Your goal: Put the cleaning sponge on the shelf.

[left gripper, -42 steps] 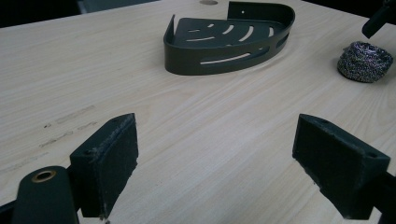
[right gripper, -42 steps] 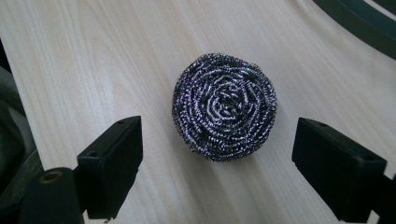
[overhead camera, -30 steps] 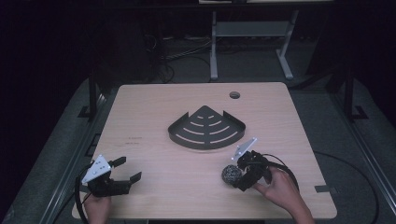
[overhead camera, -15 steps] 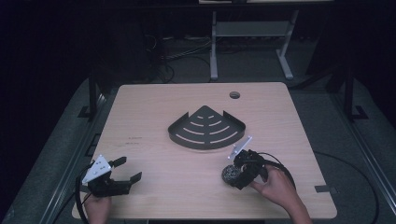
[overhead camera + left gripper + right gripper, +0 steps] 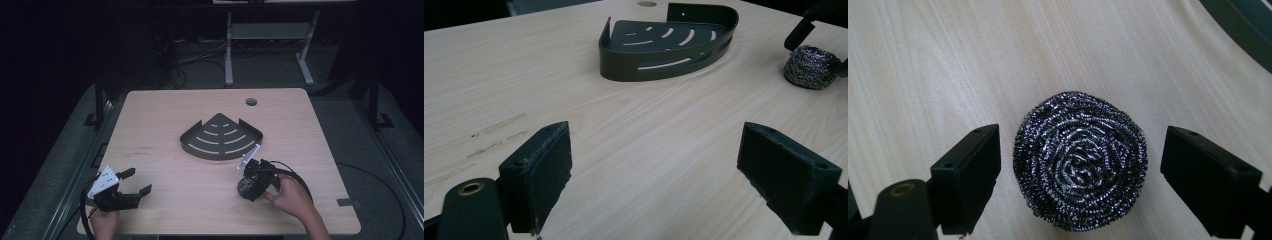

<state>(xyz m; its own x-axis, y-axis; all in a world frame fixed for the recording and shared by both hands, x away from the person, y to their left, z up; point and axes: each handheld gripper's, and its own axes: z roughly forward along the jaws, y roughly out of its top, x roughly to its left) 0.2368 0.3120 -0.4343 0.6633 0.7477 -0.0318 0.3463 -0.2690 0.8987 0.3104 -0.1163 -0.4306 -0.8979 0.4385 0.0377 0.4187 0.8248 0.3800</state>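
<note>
Steel scourer (image 5: 1080,160) lies on the wooden table (image 5: 165,125), near the front right, just in front of the corner shelf (image 5: 221,136). Round coil, flat side down, spiral face up toward the right gripper's camera; no clear long axis, points nowhere in particular.

Right gripper (image 5: 248,186) over the scourer, jaws spread wide, one either side of it, neither pad touching in the right gripper view.

Left gripper (image 5: 133,183) at the front left corner, well apart from the scourer, jaws wide apart with bare table between them.

Corner shelf: dark, slotted floor, low wall, nothing in it. Small round hole (image 5: 251,102) in the table beyond it.
</note>
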